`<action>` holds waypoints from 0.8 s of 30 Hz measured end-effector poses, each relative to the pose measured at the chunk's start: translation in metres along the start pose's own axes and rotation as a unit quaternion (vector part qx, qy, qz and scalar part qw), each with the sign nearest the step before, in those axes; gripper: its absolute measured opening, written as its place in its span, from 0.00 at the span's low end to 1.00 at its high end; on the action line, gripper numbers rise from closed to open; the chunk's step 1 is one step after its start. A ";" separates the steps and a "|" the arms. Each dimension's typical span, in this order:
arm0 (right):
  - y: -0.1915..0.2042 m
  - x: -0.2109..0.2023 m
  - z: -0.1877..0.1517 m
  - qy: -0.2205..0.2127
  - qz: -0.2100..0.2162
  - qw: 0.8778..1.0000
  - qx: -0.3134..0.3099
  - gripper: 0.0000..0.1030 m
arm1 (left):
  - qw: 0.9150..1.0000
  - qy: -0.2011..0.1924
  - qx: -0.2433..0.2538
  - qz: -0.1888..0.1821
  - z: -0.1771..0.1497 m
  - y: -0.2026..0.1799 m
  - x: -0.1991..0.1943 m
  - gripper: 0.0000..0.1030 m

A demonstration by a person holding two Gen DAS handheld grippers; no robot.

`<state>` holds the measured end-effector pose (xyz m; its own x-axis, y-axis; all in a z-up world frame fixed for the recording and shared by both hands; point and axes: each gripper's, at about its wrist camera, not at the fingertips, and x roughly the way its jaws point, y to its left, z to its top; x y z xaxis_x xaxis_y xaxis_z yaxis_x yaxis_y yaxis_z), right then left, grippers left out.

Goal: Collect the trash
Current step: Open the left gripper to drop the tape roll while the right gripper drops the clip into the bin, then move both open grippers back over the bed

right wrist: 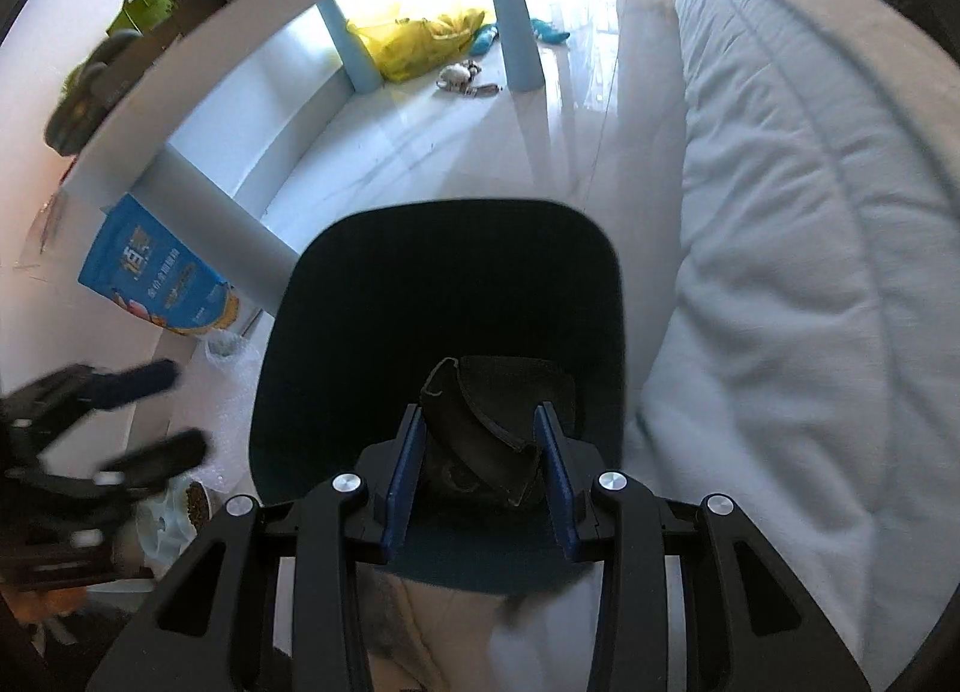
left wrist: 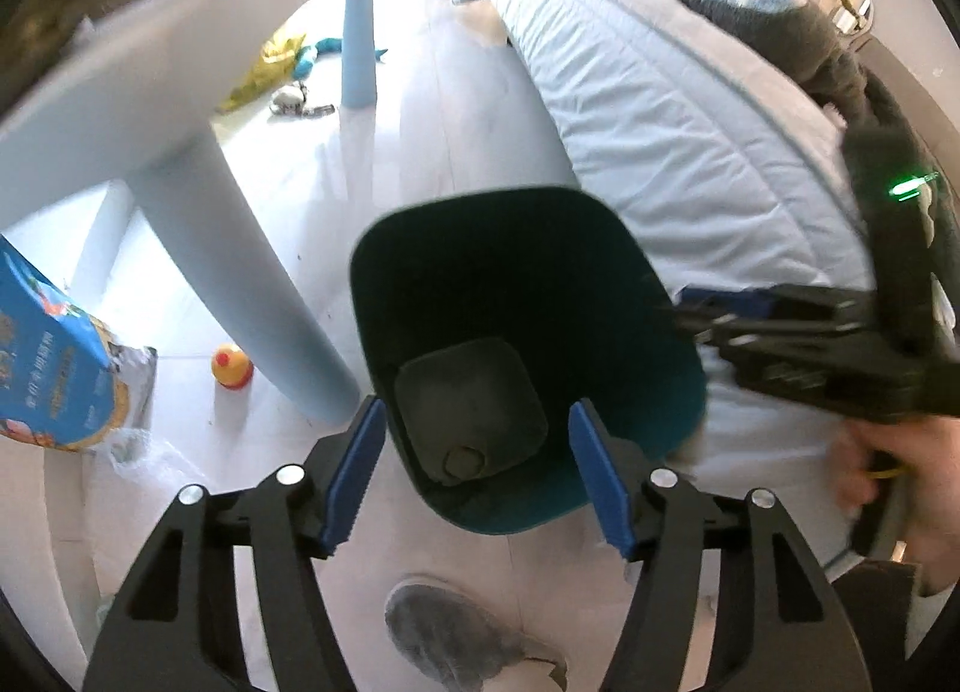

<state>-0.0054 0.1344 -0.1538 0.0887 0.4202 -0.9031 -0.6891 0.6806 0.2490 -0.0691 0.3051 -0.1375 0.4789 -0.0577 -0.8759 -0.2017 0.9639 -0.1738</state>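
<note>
Right claw (right wrist: pixel 480 470) clamped on dark curved scrap (right wrist: pixel 486 428), poised over teal bin (right wrist: pixel 444 284) at frame centre; left claw (left wrist: pixel 477 470) apart, empty, above same bin (left wrist: pixel 660 296); risk: scrap snags pad on release, drops outside rim; bed (right wrist: pixel 780 272) crowds right side, desk leg (left wrist: pixel 252 284) left; blue bag (left wrist: pixel 54 356) on floor.
</note>
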 end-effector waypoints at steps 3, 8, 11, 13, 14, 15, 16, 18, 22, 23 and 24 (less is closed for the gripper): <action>0.004 0.015 -0.002 0.011 0.007 1.000 0.003 0.37 | 1.000 -0.012 0.014 0.002 0.003 0.000 -0.014 0.58; 0.013 0.041 -0.006 0.031 0.001 1.000 -0.003 0.39 | 0.999 -0.030 0.019 -0.011 0.006 -0.001 -0.040 0.51; 0.016 0.056 -0.009 0.043 -0.005 0.999 -0.005 0.39 | 0.999 -0.041 0.013 -0.029 0.010 -0.003 -0.051 0.46; 0.018 0.065 -0.012 0.050 -0.007 0.999 -0.005 0.40 | 0.998 -0.045 0.014 -0.037 0.013 -0.008 -0.056 0.43; 0.019 0.071 -0.014 0.055 -0.011 0.998 -0.006 0.40 | 0.998 -0.047 0.015 -0.042 0.014 -0.010 -0.059 0.42; 0.020 0.075 -0.015 0.059 -0.014 0.998 -0.008 0.40 | 0.997 -0.050 0.017 -0.048 0.016 -0.012 -0.063 0.41; 0.022 0.078 -0.017 0.062 -0.017 0.998 -0.012 0.41 | 0.997 -0.054 0.019 -0.053 0.018 -0.015 -0.067 0.41; 0.025 0.084 -0.020 0.069 -0.022 0.997 -0.018 0.44 | 0.996 -0.066 0.021 -0.064 0.023 -0.020 -0.077 0.41; 0.028 0.087 -0.024 0.071 -0.019 0.997 -0.018 0.63 | 0.992 -0.090 0.019 -0.086 0.031 -0.026 -0.100 0.40; 0.029 0.086 -0.024 0.069 -0.015 0.997 -0.019 0.63 | 0.991 -0.096 0.020 -0.089 0.032 -0.029 -0.105 0.40; 0.030 0.084 -0.025 0.068 -0.012 0.997 -0.021 0.63 | 0.990 -0.101 0.021 -0.091 0.033 -0.031 -0.110 0.40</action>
<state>-0.0365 0.1755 -0.2310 0.0092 0.3165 -0.9485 -0.7178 0.6625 0.2141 -0.0872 0.2903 -0.0213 0.6655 -0.1832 -0.7235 -0.0616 0.9526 -0.2979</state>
